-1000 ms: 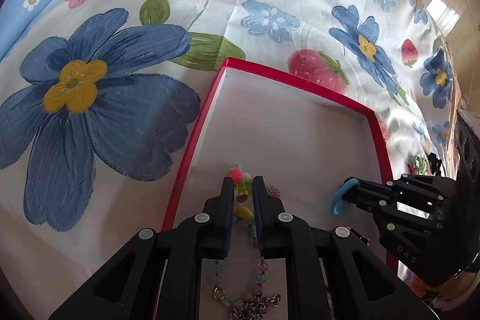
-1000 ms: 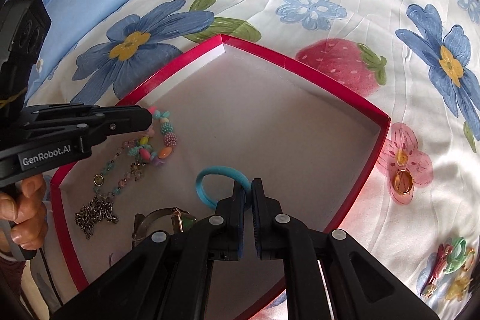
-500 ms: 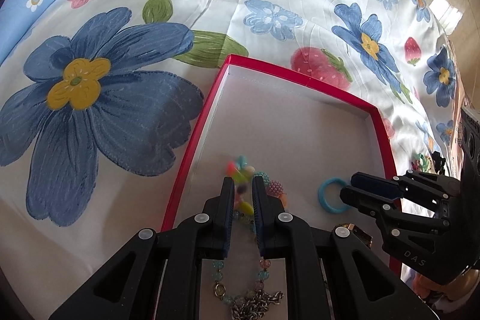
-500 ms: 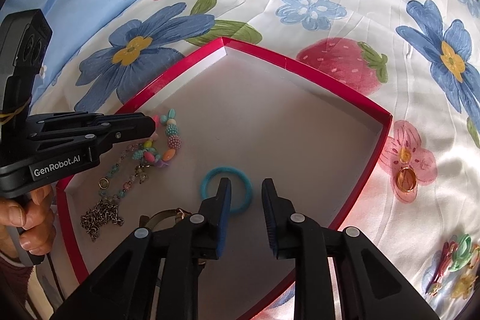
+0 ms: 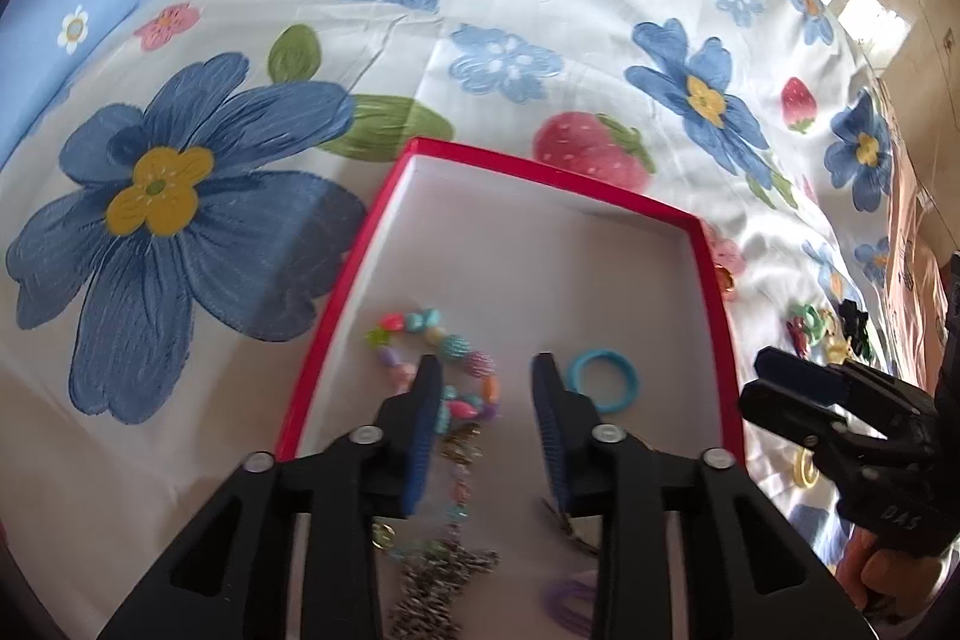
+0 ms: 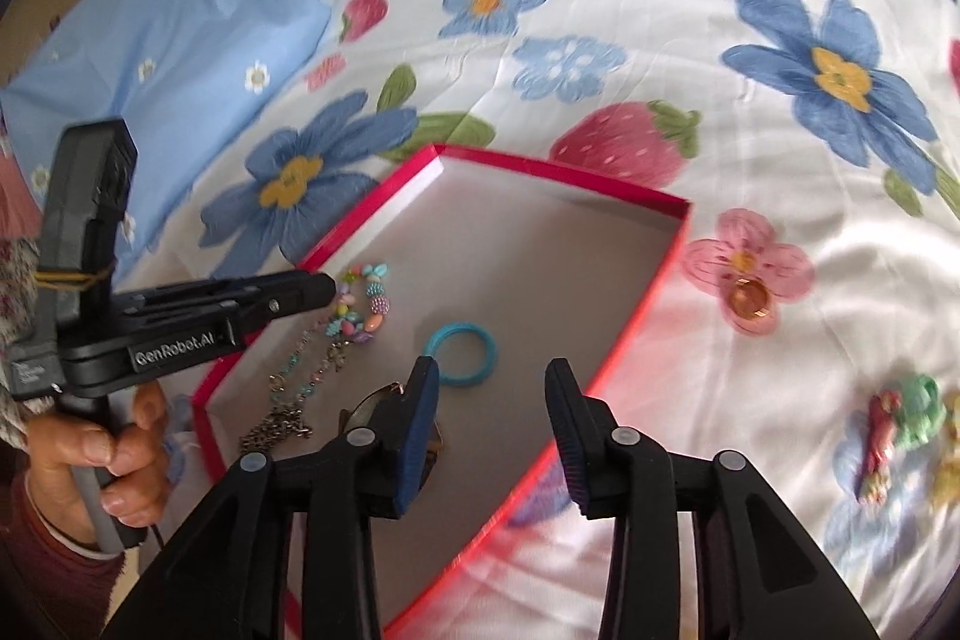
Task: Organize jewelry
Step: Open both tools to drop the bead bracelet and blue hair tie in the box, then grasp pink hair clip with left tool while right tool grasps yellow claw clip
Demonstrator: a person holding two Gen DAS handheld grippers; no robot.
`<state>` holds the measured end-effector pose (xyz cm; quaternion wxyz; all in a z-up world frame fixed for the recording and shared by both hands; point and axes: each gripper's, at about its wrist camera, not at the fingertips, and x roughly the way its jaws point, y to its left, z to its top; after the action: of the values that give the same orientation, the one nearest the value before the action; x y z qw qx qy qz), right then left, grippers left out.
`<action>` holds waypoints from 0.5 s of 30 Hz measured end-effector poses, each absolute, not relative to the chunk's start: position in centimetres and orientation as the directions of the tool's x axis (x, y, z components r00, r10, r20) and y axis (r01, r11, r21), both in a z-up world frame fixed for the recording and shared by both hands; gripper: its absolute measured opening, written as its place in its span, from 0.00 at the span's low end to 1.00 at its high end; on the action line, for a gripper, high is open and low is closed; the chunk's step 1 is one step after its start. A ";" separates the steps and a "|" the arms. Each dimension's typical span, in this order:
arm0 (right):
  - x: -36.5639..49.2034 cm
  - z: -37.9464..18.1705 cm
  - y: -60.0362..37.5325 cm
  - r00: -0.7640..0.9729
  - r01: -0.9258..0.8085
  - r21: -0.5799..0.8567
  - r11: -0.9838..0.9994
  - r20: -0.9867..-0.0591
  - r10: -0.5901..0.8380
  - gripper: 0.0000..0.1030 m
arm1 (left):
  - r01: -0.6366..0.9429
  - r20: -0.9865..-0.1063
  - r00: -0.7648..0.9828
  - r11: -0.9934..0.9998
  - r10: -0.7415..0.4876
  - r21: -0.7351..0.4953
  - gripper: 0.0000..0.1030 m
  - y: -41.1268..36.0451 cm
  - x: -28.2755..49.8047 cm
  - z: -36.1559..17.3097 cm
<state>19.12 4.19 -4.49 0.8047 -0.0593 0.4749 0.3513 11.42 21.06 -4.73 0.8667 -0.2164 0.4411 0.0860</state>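
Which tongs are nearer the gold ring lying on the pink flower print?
Right. The right tongs hang over the box edge beside the gold ring; the left tongs sit across the box.

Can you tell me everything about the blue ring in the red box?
The blue ring is a small turquoise hoop, smooth and plastic-looking, with an open middle. It lies flat on the pale floor of the red box, to the right of the colourful bead bracelet and apart from it. No gripper holds it; the right gripper, jaws open, hovers just above it.

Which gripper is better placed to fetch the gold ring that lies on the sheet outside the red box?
Probably the right gripper: open, empty, and the gold ring lies on its side of the red box.
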 end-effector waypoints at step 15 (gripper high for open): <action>18.1 -3.1 -7.6 0.454 -0.413 0.278 0.867 -0.762 0.461 0.57 | -0.188 -0.787 0.612 0.952 -0.078 -0.240 0.64 14.4 12.1 -1.5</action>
<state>18.08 -7.64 -3.06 0.8523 0.0264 0.4551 0.2564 12.08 14.38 -1.47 0.8849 -0.1513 0.4393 0.0310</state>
